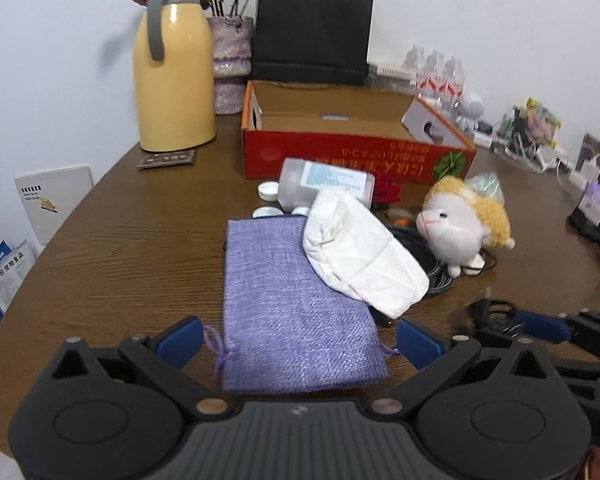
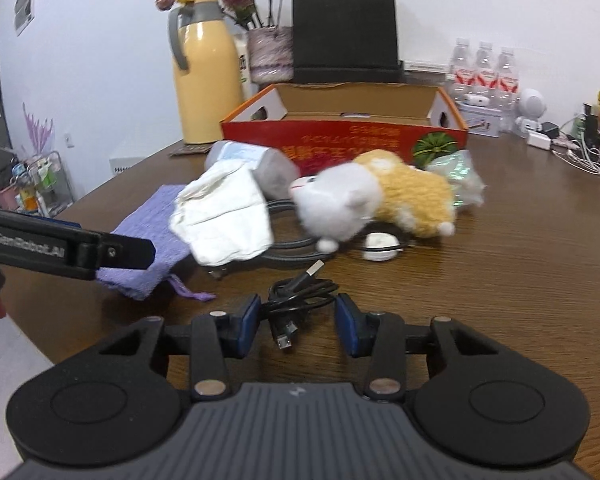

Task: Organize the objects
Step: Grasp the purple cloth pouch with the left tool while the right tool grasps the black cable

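Note:
A purple burlap pouch (image 1: 296,312) lies flat on the brown table (image 1: 120,248), its drawstring end between the wide-apart blue pads of my open left gripper (image 1: 300,342). A white folded packet (image 1: 360,248) rests on the pouch's far corner. Behind it lie a clear bottle (image 1: 324,184) and a white-and-yellow plush toy (image 1: 460,224). An open red cardboard box (image 1: 356,152) stands further back. My right gripper (image 2: 298,316) has its pads against both sides of a coiled black USB cable (image 2: 300,296) that lies on the table.
A yellow thermos jug (image 1: 176,76), a flower vase (image 1: 230,64) and a black paper bag (image 1: 312,36) stand along the wall. Water bottles (image 1: 436,76), chargers and loose cords (image 1: 540,148) crowd the right side. White caps (image 1: 268,191) lie by the bottle. The table edge curves at the left.

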A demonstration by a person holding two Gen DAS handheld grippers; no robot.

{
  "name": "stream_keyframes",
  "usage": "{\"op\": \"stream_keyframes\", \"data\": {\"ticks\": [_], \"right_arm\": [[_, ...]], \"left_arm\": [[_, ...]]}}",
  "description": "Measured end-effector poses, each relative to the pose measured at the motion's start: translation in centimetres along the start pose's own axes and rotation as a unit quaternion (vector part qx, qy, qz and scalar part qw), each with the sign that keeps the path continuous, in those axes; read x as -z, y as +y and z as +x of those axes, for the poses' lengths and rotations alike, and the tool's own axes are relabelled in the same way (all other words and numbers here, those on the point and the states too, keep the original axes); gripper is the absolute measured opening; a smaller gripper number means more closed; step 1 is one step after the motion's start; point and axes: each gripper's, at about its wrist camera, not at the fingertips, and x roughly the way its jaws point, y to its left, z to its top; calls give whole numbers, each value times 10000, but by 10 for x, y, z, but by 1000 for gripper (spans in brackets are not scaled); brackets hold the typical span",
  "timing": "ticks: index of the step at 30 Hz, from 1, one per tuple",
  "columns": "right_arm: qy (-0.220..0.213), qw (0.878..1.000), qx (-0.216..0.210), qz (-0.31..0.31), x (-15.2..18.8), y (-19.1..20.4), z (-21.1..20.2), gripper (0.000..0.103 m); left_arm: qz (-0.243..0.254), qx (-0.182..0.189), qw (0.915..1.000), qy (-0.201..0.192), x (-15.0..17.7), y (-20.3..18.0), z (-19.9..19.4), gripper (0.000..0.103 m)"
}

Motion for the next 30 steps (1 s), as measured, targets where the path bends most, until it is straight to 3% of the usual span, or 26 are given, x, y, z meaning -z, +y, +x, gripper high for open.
{"op": "stream_keyframes", "data": {"ticks": [6, 8, 11, 14, 16, 18, 20, 22, 23, 25, 26, 27, 30], "right_arm": [[-70, 9999, -13, 82, -1, -9, -2, 41], [-105, 9998, -77, 127, -4, -9, -1, 31], [-156, 9998, -108, 88, -6, -5, 0, 26], [-127, 9998, -132, 76, -6, -5, 2, 25], [-80, 9999, -125, 67, -5, -5, 4, 28], [-19, 9999, -104, 51, -2, -6, 6, 39], [15, 9999, -121, 45, 0, -5, 8, 50], [23, 9999, -152, 43, 1, -4, 10, 51], [19, 9998, -169, 41, 1, -5, 11, 50], [23, 9997, -254, 32, 0, -4, 13, 37], [29, 9995, -308, 33, 0, -3, 13, 23], [19, 9995, -307, 27, -1, -2, 13, 18], [-14, 9995, -300, 37, -1, -1, 12, 16]], "left_arm": [[92, -202, 9994, 258, -3, -8, 21, 103], [-13, -183, 9995, 258, -5, -8, 26, 103], [-129, -111, 9994, 294, -7, -5, 32, 102], [-273, -66, 9991, 311, -5, 0, 35, 89], [-386, 29, 9988, 295, -3, 4, 34, 81], [-450, 29, 9987, 226, -1, 6, 31, 74], [-499, 82, 9986, 169, 1, 8, 28, 73], [-503, 118, 9985, 157, 2, 10, 26, 72], [-493, 119, 9986, 143, 3, 11, 24, 72], [-473, 120, 9987, 136, 5, 12, 22, 73], [-448, 114, 9988, 134, 6, 13, 21, 73], [-411, 94, 9990, 128, 7, 13, 19, 73], [-253, -14, 9997, 23, 9, 15, 12, 72]]}}
